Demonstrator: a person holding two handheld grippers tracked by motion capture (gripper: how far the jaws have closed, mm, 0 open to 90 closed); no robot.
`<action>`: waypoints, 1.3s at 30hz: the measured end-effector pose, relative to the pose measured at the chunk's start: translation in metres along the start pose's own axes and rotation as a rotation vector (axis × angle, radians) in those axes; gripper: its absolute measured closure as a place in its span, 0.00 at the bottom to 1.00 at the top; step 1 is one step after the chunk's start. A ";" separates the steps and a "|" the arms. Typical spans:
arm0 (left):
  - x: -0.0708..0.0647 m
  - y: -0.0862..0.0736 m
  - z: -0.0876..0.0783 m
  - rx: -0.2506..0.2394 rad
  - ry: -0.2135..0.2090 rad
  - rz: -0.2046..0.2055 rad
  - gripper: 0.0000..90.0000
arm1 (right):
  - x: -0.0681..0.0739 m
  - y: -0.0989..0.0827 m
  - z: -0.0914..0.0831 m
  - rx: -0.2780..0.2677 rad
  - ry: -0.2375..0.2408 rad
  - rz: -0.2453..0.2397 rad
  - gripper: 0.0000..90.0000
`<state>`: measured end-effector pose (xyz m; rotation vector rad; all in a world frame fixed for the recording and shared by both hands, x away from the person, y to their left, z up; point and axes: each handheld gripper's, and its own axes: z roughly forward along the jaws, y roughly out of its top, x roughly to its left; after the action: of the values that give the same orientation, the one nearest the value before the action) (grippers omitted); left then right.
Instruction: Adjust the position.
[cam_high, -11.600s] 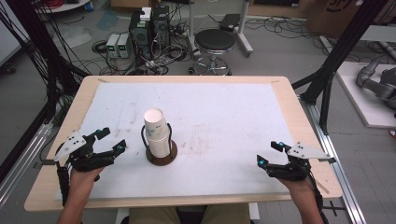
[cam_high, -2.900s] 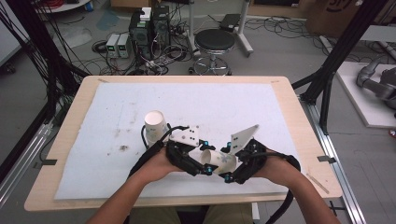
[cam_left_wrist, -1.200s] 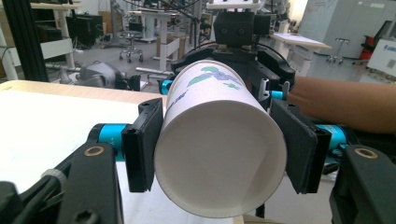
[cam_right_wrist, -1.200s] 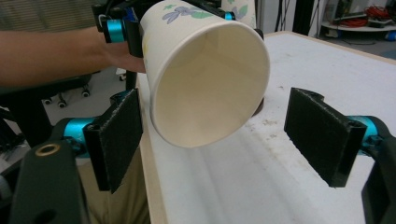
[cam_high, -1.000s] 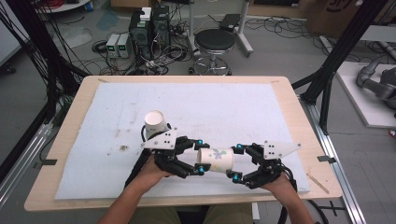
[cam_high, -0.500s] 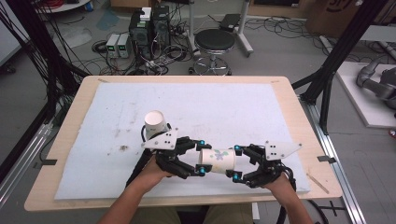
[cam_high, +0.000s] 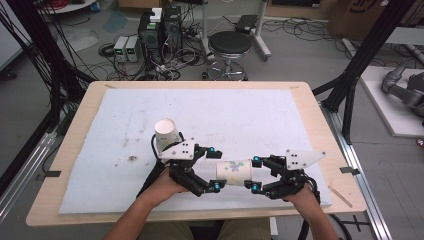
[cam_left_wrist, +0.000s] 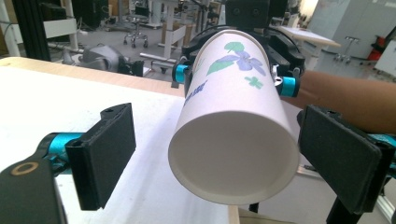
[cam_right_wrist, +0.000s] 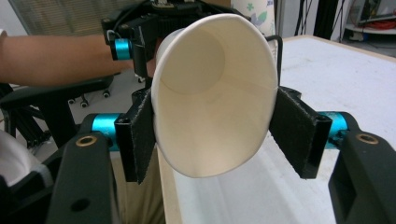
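- We judge the paper cup to be very light, thin-walled and easily crushed; in the right gripper view its open mouth is already squeezed from round into an oval.
- The printed outside looks smooth, so we expect it could slip under a weak pinch, while a hard pinch would crease it.
- The stiffest places to take hold, in our judgement, are the rolled rim at the mouth and the base ring at the closed end; the middle of the wall gives most.
- The cup lies on its side in the air above the white mat, near the front edge of the table, between the two grippers.
- The right gripper is clenched on the cup: its two pads press the wall on either side, just behind the mouth.
- The left gripper is released: in the left gripper view its pads stand apart on both sides of the closed end, a clear gap on the left, the right pad close but seemingly not pressing.
- A second cup stands upside down on a dark stand behind the left gripper, apart from the held cup.
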<state>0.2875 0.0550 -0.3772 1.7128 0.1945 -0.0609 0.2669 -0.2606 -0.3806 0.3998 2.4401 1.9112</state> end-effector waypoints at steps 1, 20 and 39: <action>-0.001 0.002 0.000 0.018 0.007 0.005 0.13 | 0.000 0.000 -0.001 0.006 0.002 0.007 0.40; -0.003 0.030 0.006 0.218 0.056 0.074 0.13 | -0.001 0.040 -0.010 0.225 -0.061 -0.086 0.41; -0.002 0.038 0.018 0.343 0.048 0.111 0.15 | 0.001 0.071 0.001 0.444 -0.086 -0.180 0.41</action>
<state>0.2928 0.0323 -0.3424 2.0655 0.1290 0.0314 0.2801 -0.2436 -0.3127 0.2486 2.7218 1.2526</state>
